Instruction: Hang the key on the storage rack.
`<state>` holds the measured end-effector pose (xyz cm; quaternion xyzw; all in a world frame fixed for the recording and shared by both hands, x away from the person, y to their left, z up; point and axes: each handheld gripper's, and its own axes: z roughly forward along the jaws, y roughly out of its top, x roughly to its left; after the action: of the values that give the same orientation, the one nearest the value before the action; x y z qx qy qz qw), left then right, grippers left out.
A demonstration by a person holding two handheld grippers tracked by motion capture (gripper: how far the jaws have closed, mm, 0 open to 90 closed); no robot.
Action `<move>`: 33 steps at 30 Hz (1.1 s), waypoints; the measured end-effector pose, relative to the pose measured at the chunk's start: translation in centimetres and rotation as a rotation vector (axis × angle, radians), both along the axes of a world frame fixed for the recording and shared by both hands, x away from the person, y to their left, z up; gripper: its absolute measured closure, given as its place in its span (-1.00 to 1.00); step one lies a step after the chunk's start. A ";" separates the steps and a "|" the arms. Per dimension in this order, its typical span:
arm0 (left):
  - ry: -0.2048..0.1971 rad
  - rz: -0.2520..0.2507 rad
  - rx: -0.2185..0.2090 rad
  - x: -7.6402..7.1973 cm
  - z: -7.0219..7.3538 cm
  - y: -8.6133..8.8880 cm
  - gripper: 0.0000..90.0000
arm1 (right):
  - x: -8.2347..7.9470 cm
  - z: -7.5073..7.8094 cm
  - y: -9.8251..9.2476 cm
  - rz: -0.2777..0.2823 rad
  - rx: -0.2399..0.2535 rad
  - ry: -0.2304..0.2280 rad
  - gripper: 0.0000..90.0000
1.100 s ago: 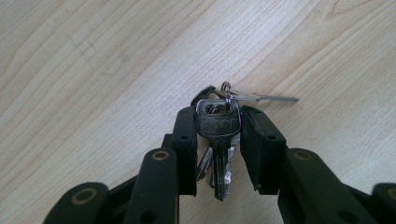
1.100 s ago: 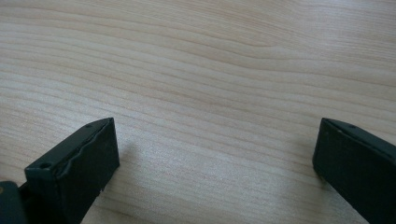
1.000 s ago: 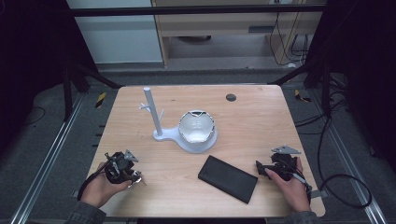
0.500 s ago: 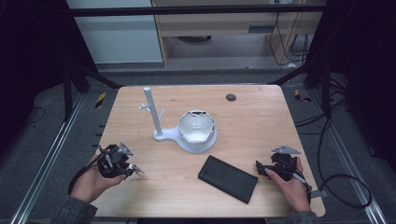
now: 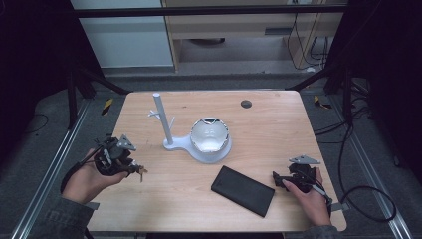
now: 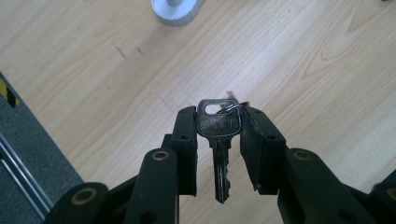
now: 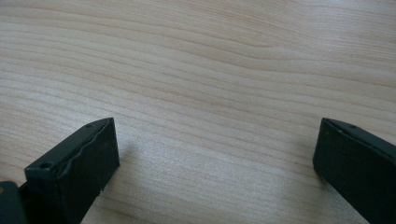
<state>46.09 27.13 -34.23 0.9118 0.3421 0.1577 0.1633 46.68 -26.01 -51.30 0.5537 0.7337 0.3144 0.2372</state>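
Note:
My left gripper (image 5: 138, 171) hovers over the table's left side, shut on a silver key (image 6: 218, 133) by its head, blade pointing back between the jaws; a small ring hangs at the key's top. In the high view the key (image 5: 141, 172) pokes out toward the middle. A white stand (image 5: 164, 122) with a post and short pegs joins a round white dish (image 5: 210, 135) at the table's centre. My right gripper (image 5: 276, 180) rests low at the right front, open, with bare wood between its fingers (image 7: 74, 168).
A flat black case (image 5: 242, 190) lies at the front, just left of my right gripper. A small dark disc (image 5: 246, 104) sits near the far edge. The stand's round base (image 6: 176, 10) shows ahead of the left gripper. The wooden table (image 5: 278, 134) ends close behind both hands.
My left gripper has lifted and drifted left and slightly away from the front edge, carrying the key. The right gripper has stayed where it was.

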 end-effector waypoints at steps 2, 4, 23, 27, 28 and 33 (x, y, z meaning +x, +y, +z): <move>-0.009 -0.002 0.007 0.2 0.9 -0.1 0.50 | 0.0 0.0 0.0 0.000 0.000 0.000 -0.99; -0.019 0.000 0.012 0.5 1.8 -0.1 0.50 | 0.0 0.0 0.0 0.000 0.000 0.000 -0.99; -0.048 0.014 0.009 3.9 9.1 -0.4 0.50 | 0.0 0.0 0.0 0.004 -0.004 -0.001 -0.99; -0.045 0.005 0.025 4.3 9.8 -0.9 0.50 | 0.0 0.0 0.0 0.005 -0.006 -0.001 -0.99; -0.044 0.003 0.026 4.4 9.8 -1.0 0.50 | 0.0 0.0 0.0 0.005 -0.005 -0.001 -0.99; -0.039 -0.002 0.027 4.7 10.1 -1.2 0.50 | 0.0 0.0 0.0 0.005 -0.005 -0.001 -0.99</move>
<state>50.76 25.88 -24.11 0.9110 0.3358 0.1800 0.1580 46.72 -26.04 -51.32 0.5510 0.7358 0.3136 0.2380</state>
